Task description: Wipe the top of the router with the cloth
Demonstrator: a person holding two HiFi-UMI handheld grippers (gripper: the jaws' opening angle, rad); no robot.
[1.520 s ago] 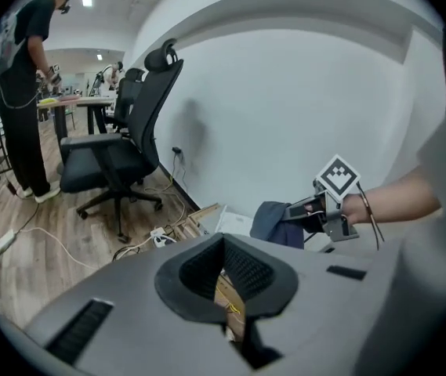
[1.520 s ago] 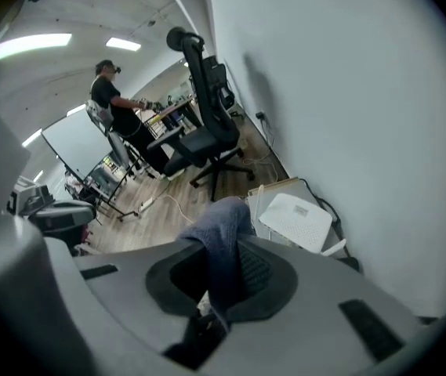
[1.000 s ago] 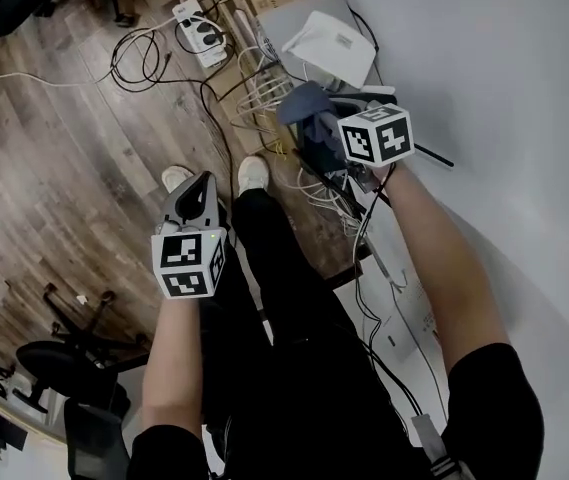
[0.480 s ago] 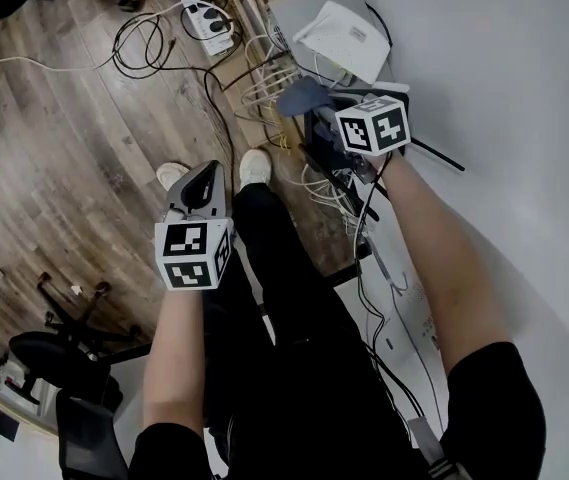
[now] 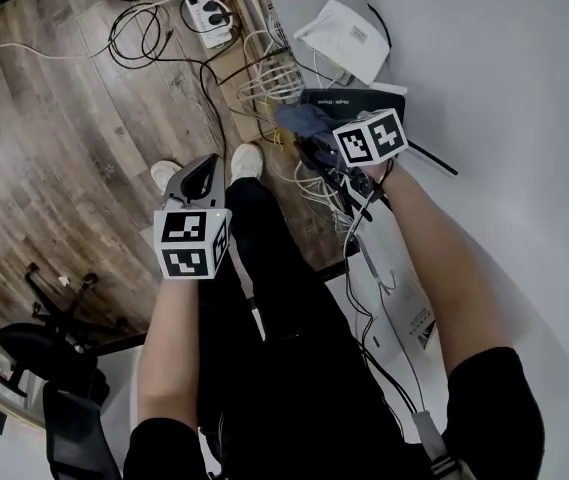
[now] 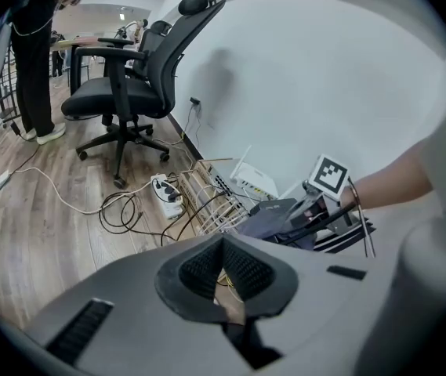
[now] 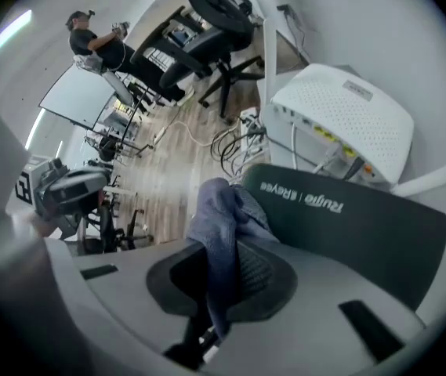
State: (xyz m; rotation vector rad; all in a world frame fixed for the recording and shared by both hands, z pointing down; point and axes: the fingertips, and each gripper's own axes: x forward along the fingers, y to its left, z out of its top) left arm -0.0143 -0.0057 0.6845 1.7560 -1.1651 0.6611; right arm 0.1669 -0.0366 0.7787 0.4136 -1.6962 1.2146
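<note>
A black router [image 5: 352, 101] lies flat beside the wall, its printed top showing in the right gripper view [image 7: 356, 229]. My right gripper [image 5: 316, 136] is shut on a blue-grey cloth [image 5: 302, 119], which bunches up from between the jaws [image 7: 221, 222] and rests on the router's near left edge. The cloth [image 6: 263, 224] and router [image 6: 273, 207] also show far off in the left gripper view. My left gripper [image 5: 202, 176] hangs over the wooden floor, well left of the router, shut with nothing in it.
A white router [image 5: 342, 40] sits just beyond the black one, on a grey box. Tangled cables [image 5: 264, 86] and a power strip [image 5: 207, 10] lie on the floor to the left. A black office chair [image 6: 132, 92] stands farther off. The white wall [image 5: 504, 88] runs along the right.
My right gripper has drawn the cloth back toward me across the black router, uncovering its printed top. The left gripper has stayed about where it was.
</note>
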